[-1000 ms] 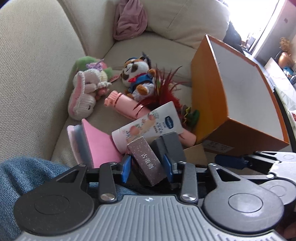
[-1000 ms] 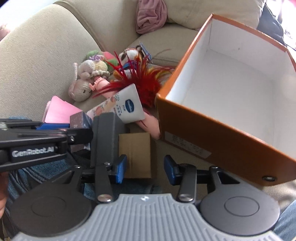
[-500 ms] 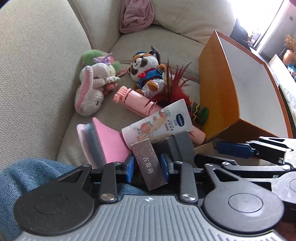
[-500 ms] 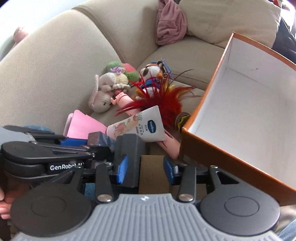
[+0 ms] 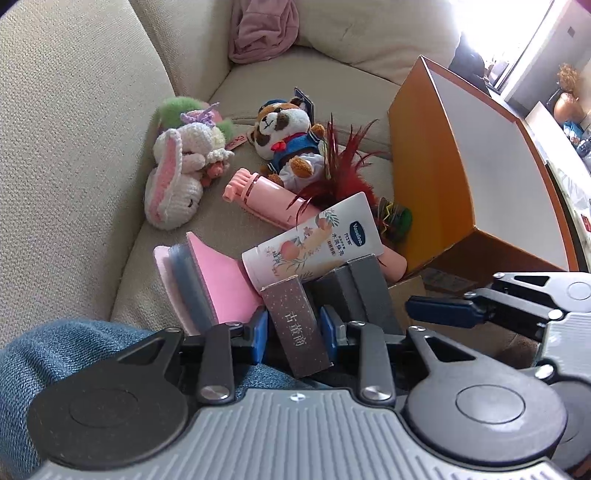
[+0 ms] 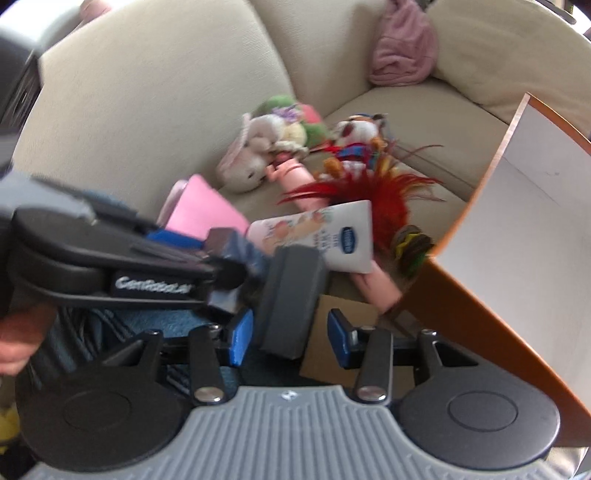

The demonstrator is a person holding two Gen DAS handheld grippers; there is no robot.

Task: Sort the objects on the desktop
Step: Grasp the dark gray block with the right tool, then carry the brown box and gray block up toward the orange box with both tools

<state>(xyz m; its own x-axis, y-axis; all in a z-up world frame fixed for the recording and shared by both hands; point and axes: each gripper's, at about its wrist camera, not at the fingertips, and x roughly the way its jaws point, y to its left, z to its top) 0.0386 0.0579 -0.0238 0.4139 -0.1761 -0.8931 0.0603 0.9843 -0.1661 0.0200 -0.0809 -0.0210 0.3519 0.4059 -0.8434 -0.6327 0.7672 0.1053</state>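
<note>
Brown card, speckled and printed with pale characters, forms the small box [image 5: 298, 328] that the left claw [image 5: 293, 328] clamps between its blue pads [image 5: 259, 329], one pad on each long side. Just ahead of that claw a white lotion tube [image 5: 314, 240] lies across a pink cylinder [image 5: 269, 197], with a dark grey block [image 5: 364, 284] right of the small box and a pink pad [image 5: 221, 280] to its left. Farther ahead on the beige sofa [image 5: 74, 129] sit a knitted rabbit [image 5: 177, 177] and a plush panda [image 5: 286, 136], with red feathers [image 5: 340, 177] between the panda and the tube. Ahead and to the right stands the orange box [image 5: 436, 177], tipped so its white interior faces sideways (it looks bare inside from both views). The right claw [image 6: 290, 334] is spread apart, its blue pads [image 6: 240, 338] not pressing anything; the dark grey block sits in the gap, close to the left pad, while a flat cardboard piece [image 6: 332, 332] lies underneath toward the right pad. The right wrist view is blurred, and the left claw crosses its left side. A mauve cloth [image 5: 264, 31] is bunched in the sofa corner, far ahead of both claws.
</note>
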